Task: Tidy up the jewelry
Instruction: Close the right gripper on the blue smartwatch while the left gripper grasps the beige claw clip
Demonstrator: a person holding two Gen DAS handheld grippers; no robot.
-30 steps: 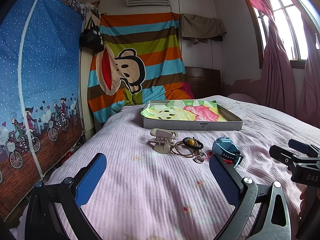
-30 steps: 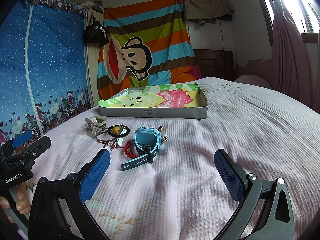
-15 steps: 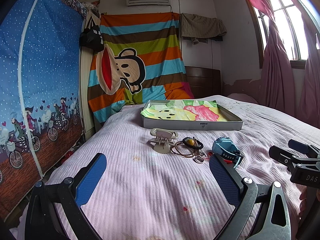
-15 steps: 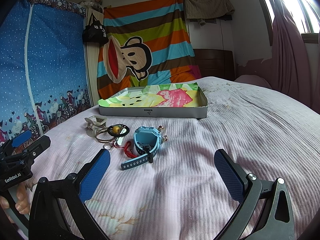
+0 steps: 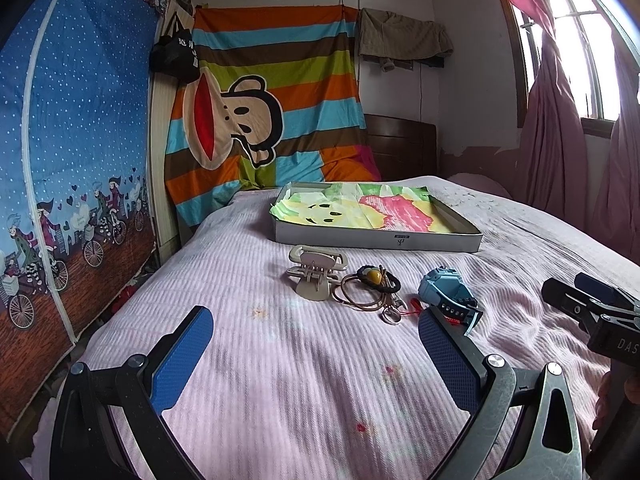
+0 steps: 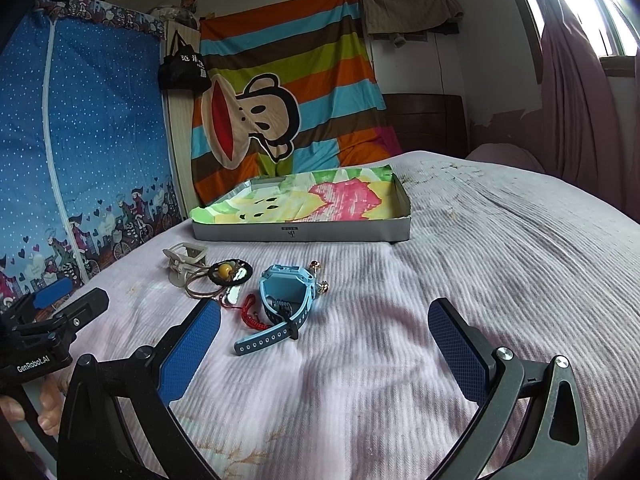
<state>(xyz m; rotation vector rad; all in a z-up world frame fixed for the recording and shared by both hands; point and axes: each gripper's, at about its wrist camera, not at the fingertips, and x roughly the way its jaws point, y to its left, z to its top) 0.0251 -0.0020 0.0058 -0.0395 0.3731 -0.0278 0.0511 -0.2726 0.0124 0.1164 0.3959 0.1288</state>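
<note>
**Ana:** Left wrist view first: what sits nearest?

**Ben:** The left gripper (image 5: 316, 344) hovers over the pink bedspread (image 5: 280, 400), its blue-padded fingers (image 5: 182, 358) spread wide and holding nothing. The right gripper (image 6: 324, 340) is the same in its own view, fingers (image 6: 458, 354) wide apart and empty.

**Ana:** And the jewelry?

**Ben:** It lies in a loose row on the bed just past the fingertips. A blue watch (image 6: 286, 292) lies nearest the right gripper, its strap trailing toward the camera. A red cord (image 6: 254, 316) touches it on the left, and small earrings (image 6: 320, 282) sit just beside it on the right. Left of those lies a black hair tie with a yellow bead (image 5: 378, 278) over thin brown loops (image 5: 358, 298) and a metal clasp (image 5: 390, 314), then a beige claw clip (image 5: 316, 278).

**Ana:** Farther back?

**Ben:** A shallow grey box (image 5: 376, 240) lined with bright printed paper rests behind the row, apart from it. A striped monkey blanket (image 5: 264, 120) hangs on the wall beyond.
</note>
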